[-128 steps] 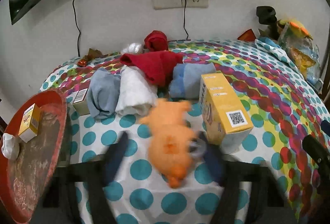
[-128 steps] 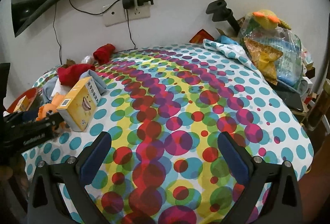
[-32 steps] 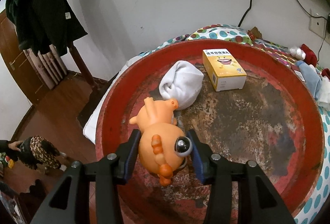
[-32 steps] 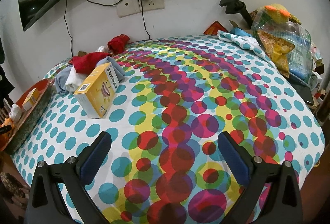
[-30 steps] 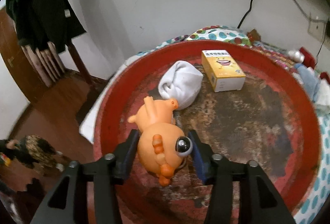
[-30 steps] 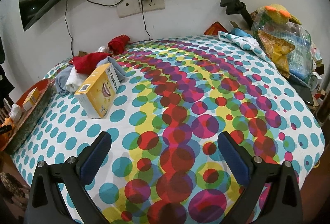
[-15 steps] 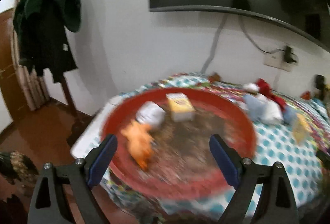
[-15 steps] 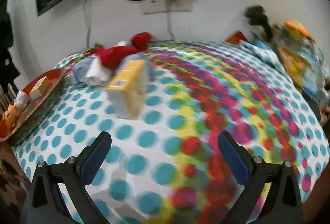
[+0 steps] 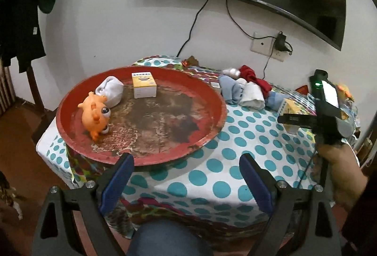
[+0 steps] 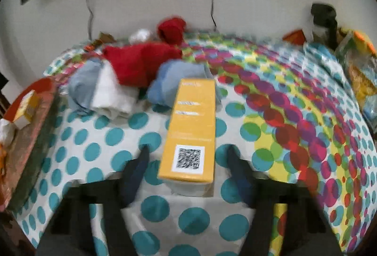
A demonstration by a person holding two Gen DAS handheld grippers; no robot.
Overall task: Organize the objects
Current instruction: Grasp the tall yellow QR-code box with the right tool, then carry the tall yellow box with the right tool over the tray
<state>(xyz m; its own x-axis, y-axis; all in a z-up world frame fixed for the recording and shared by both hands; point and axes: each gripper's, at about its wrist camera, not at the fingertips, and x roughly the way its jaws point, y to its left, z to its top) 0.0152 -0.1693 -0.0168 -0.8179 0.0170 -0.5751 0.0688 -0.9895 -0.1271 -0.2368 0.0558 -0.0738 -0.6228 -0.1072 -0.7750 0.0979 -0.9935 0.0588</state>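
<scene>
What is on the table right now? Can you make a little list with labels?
tray: red, round, at the table's edge
in tray: orange toy, white sock, small yellow box
on cloth: rolled clothes, red, white and blue; long yellow box
left gripper: open, empty, in front of the tray
right gripper: open, fingers either side of the long yellow box, not closed on it

Count: 1 red tray (image 9: 219,100); on it 1 orange toy (image 9: 94,114), 1 white sock roll (image 9: 110,91), 1 small yellow box (image 9: 143,84). On table (image 9: 212,176): 1 tall yellow box (image 10: 190,128), 1 pile of rolled cloths (image 10: 132,77), number unclear.
</scene>
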